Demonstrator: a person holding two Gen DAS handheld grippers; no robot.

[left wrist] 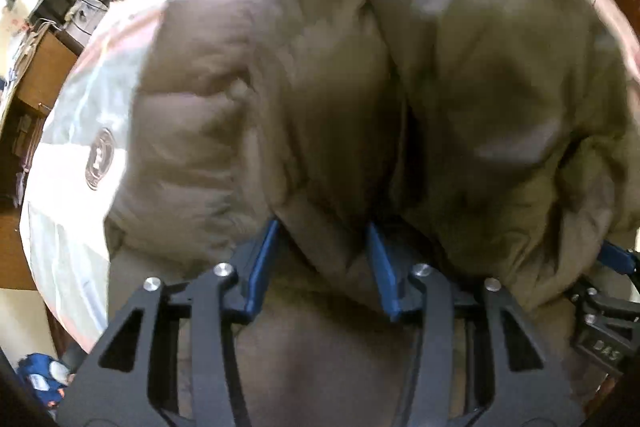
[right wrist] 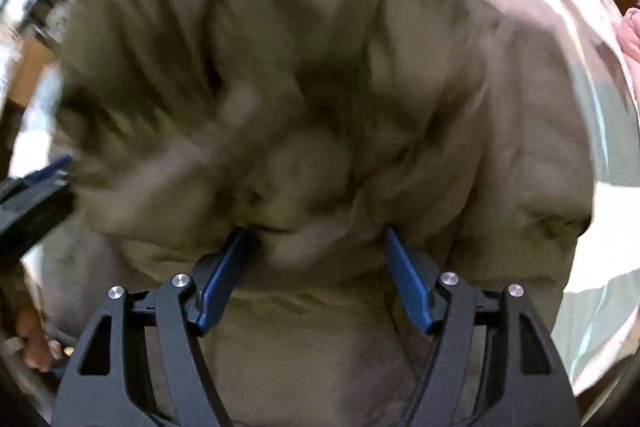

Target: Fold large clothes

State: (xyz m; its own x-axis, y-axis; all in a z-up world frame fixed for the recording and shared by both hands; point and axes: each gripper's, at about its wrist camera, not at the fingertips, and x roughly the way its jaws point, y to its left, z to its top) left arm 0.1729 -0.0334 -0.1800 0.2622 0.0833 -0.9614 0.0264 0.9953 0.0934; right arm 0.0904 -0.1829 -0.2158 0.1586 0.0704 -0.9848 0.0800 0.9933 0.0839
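Observation:
A large olive-brown puffer jacket (left wrist: 360, 87) lies bunched on a pale bedsheet (left wrist: 72, 155) and fills both views. My left gripper (left wrist: 324, 227) has its blue fingers spread, with a thick fold of the jacket pushed between them; the fingertips are hidden in the fabric. My right gripper (right wrist: 316, 231) is also spread wide with padded jacket fabric (right wrist: 312, 107) bulging between the fingers. The right gripper also shows at the right edge of the left wrist view (left wrist: 612, 263), and the left gripper at the left edge of the right wrist view (right wrist: 44, 175). Both views are motion-blurred.
The bed's pale sheet (right wrist: 600, 219) has a round printed logo (left wrist: 100, 159). A wooden desk with cardboard boxes (left wrist: 36, 67) stands to the left. A pink cloth (right wrist: 632, 35) lies at the far right. A blue item (left wrist: 40, 379) lies on the floor at lower left.

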